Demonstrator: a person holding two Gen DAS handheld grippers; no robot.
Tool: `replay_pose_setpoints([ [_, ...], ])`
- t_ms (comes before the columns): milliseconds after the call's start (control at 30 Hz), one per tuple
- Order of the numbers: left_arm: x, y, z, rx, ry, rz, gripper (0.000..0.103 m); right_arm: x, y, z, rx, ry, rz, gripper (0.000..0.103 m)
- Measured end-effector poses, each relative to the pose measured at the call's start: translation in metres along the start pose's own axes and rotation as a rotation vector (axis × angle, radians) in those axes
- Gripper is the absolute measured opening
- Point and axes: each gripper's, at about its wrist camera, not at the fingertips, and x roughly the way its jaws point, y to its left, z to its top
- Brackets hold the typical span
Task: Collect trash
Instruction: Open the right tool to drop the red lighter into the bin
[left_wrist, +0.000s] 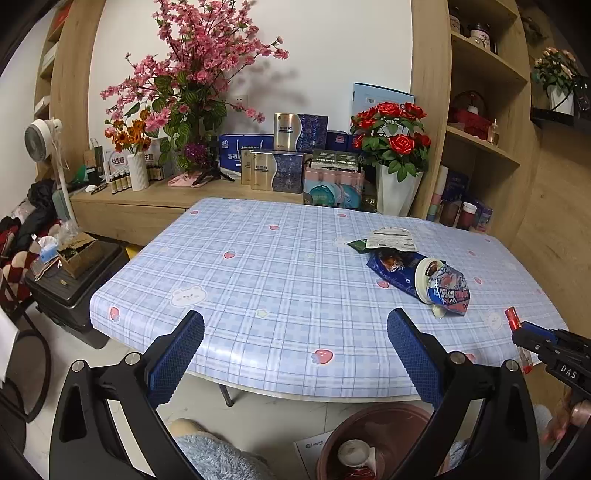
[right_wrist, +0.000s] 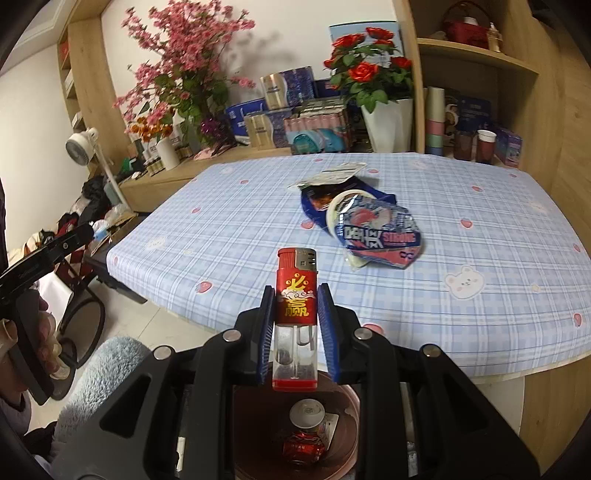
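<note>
- Right hand-held gripper (right_wrist: 295, 314): pads pinching an upright red lighter (right_wrist: 296, 295) above the brown bin (right_wrist: 347, 435).
- Left hand-held gripper (left_wrist: 295, 332): spread wide, empty; wrappers (left_wrist: 417, 273) lie on the surface (left_wrist: 258, 266) ahead, to its right.

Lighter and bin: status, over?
Right gripper shut on lighter, above the bin. Left gripper open, empty. Wrapper pile left on table. Nothing in the way.
</note>
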Motion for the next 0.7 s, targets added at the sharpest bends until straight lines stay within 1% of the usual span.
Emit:
replay_pose_setpoints([
  [233,0.001,0.013,-0.005,-0.021,0.014,0.000,0.097,0.009,0.016,0.000,-0.034,0.031,0.014,0.027],
  [367,0.000,0.021,-0.006,-0.046,0.013,0.001,0.097,0.011,0.021,0.000,-0.040,0.033,0.017,0.033],
  [433,0.001,0.024,-0.007,-0.056,0.016,0.004,0.097,0.011,0.021,0.000,-0.036,0.026,0.006,0.040],
  [500,0.002,0.026,-0.008,-0.059,0.020,0.007,0.097,0.009,0.019,0.002,-0.030,0.013,-0.008,0.054],
  [533,0.003,0.026,-0.009,-0.059,0.022,0.008,0.097,0.009,0.018,0.002,-0.027,0.007,-0.017,0.056],
  [600,0.004,0.027,-0.009,-0.060,0.024,0.011,0.097,0.007,0.014,0.003,-0.022,-0.007,-0.040,0.070],
  [633,0.004,0.027,-0.010,-0.059,0.025,0.012,0.097,0.006,0.012,0.004,-0.020,-0.015,-0.050,0.074],
  [700,0.005,0.028,-0.010,-0.058,0.027,0.015,0.097,0.003,0.008,0.005,-0.018,-0.032,-0.075,0.088],
])
